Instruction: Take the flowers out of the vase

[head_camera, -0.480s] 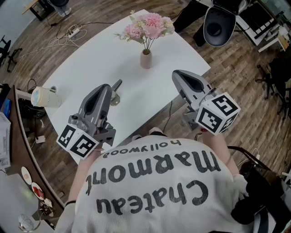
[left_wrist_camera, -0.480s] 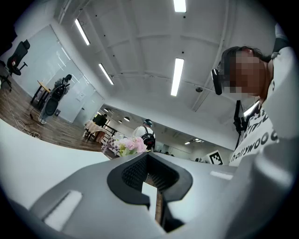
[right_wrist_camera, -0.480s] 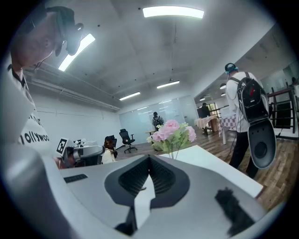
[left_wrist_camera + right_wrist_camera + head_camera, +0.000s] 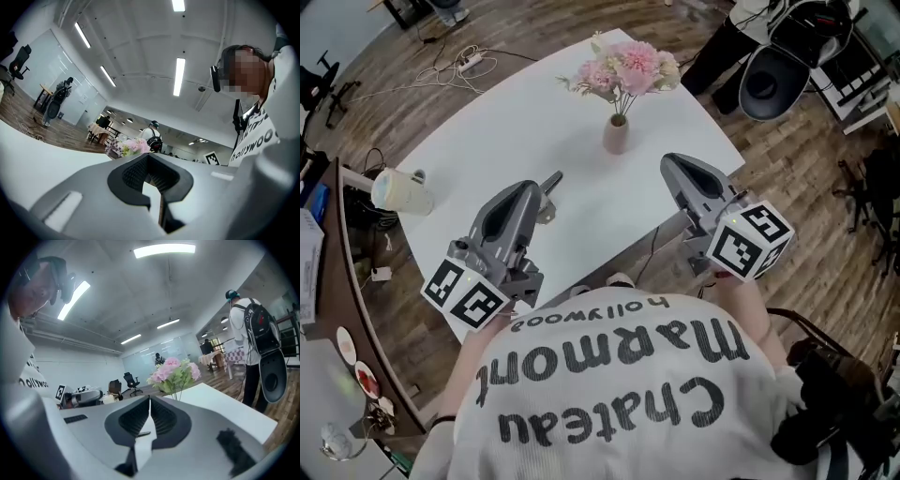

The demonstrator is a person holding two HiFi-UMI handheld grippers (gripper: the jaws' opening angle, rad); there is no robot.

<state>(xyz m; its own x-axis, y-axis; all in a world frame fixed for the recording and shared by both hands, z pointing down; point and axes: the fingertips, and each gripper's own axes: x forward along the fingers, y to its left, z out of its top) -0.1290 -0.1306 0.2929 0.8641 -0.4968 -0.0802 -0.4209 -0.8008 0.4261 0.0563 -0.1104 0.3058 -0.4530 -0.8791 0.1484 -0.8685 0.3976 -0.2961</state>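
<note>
Open office, wood floor; white table (image 4: 487, 131) in front. Vase (image 4: 616, 137) stands upright on table near its far right edge, w/ pink flowers (image 4: 628, 67) in it, stems down the neck. Both grippers are held over the near part of the table, short of the vase, touching nothing. Right gripper (image 4: 667, 161) is at the near right edge, tip just right of vase; jaws pressed together, empty. Left gripper (image 4: 553, 179) is further left, over mid table, tip twds vase; jaws also together, nothing btwn them. Black chair (image 4: 769, 84) on floor beyond far right edge.
</note>
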